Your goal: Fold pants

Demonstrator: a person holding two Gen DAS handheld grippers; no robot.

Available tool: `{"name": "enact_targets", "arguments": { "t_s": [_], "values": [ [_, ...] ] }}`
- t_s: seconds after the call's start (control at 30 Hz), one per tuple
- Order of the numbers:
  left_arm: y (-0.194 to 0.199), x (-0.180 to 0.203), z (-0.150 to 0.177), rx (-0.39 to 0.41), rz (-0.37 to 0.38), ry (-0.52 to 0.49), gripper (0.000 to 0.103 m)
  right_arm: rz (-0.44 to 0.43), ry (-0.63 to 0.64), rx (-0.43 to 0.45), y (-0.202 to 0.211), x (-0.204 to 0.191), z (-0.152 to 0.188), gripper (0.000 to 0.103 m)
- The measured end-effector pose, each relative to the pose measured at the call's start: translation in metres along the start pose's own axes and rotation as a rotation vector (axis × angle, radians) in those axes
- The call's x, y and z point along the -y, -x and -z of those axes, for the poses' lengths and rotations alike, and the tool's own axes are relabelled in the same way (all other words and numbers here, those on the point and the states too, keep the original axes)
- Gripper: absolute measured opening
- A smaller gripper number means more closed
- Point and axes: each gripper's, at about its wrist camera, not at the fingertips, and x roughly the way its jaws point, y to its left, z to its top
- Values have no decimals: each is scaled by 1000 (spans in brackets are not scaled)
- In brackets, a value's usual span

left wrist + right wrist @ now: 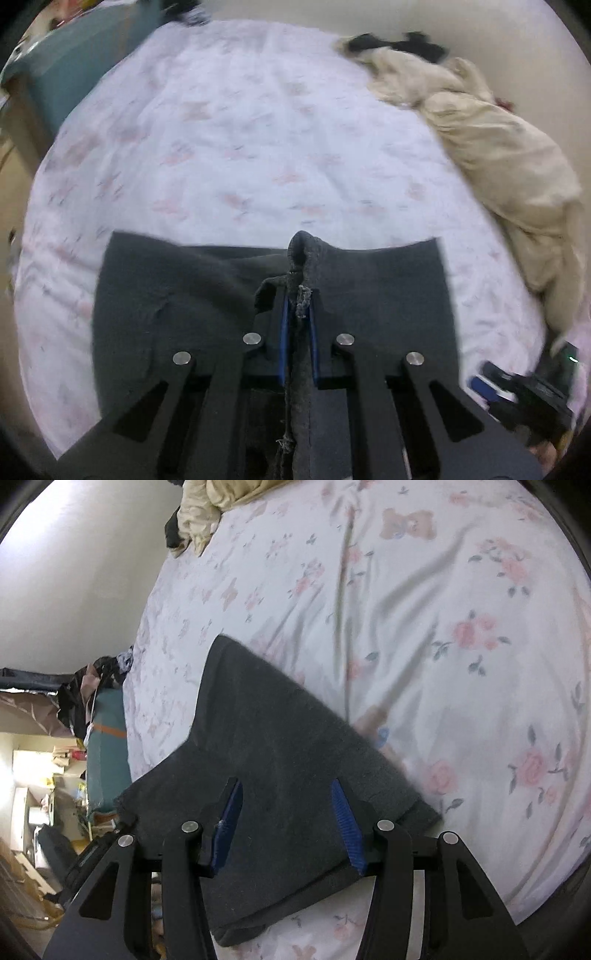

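Charcoal knit, thick and fleecy: the pants (369, 295) lie spread on the bed (258, 129), filling the 6 o'clock half of the left wrist view. A cream blanket (498, 155) is heaped at 2 o'clock, well apart from them.

The left claw (299, 314) is clenched on a pinched ridge of the cloth, a frayed seam or cord caught between its blue pads. The right claw (288, 812) hangs released over the fabric, its pads wide and not pressing.

My reading is that this cloth is soft, limp and fairly light, grippy rather than slick, so it will sag and trail from any single pinch. It should take a firm squeeze without harm. Hold is best taken at a hemmed edge or the waistband, one claw at each corner, such as the hem at 5 o'clock in the right wrist view.
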Motion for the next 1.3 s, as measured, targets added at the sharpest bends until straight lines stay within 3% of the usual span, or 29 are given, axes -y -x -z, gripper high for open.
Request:
{"name": "enact_targets", "arguments": {
  "t_s": [0.1, 0.2, 0.3, 0.43, 0.5, 0.57, 0.6, 0.67, 0.8, 0.87, 0.9, 0.93, 0.97, 1.0, 1.13, 1.3],
  "values": [
    [-26, -16, 2, -107, -43, 65, 15, 4, 28, 14, 1, -7, 0, 53],
    [-18, -13, 3, -69, -182, 57, 52, -3, 8, 21, 4, -5, -1, 53],
    [13, 13, 9, 71, -227, -51, 53, -3, -21, 37, 8, 1, -3, 53],
    [26, 60, 26, 163, -154, -258, 53, -4, -27, 50, 10, 1, -4, 53],
    [14, 70, 30, 129, -137, -290, 53, 0, -20, 46, 8, 0, -4, 53],
    [-14, 66, 30, 40, -214, -302, 45, -1, -20, 40, 8, -1, -4, 53],
    [-32, 58, 29, -22, -265, -286, 35, 1, -23, 39, 9, -2, -4, 53],
    [-60, 40, 28, -130, -308, -232, 32, 0, -12, 46, 12, -5, -4, 53],
    [-61, 38, 22, -137, -275, -195, 34, 33, 16, 67, 17, -4, -7, 53],
    [-44, 43, 24, -113, -230, -193, 49, 47, 13, 64, 17, 3, -10, 53],
    [-37, 46, 28, -101, -212, -194, 63, 53, 19, 61, 16, 6, -11, 56],
    [-28, 49, 30, -81, -196, -196, 76, 58, 32, 48, 13, 9, -12, 67],
    [-18, 51, 32, -56, -178, -202, 81, 77, 50, 30, 9, 12, -12, 76],
    [-8, 53, 34, -29, -157, -211, 86, 97, 61, 21, 7, 14, -12, 77],
    [22, 52, 42, 29, -109, -214, 86, 228, 112, 1, -9, 22, -10, 77],
    [50, 30, 52, 26, -52, -154, 86, 246, 63, -49, -28, 41, -10, 77]
  ]
}}
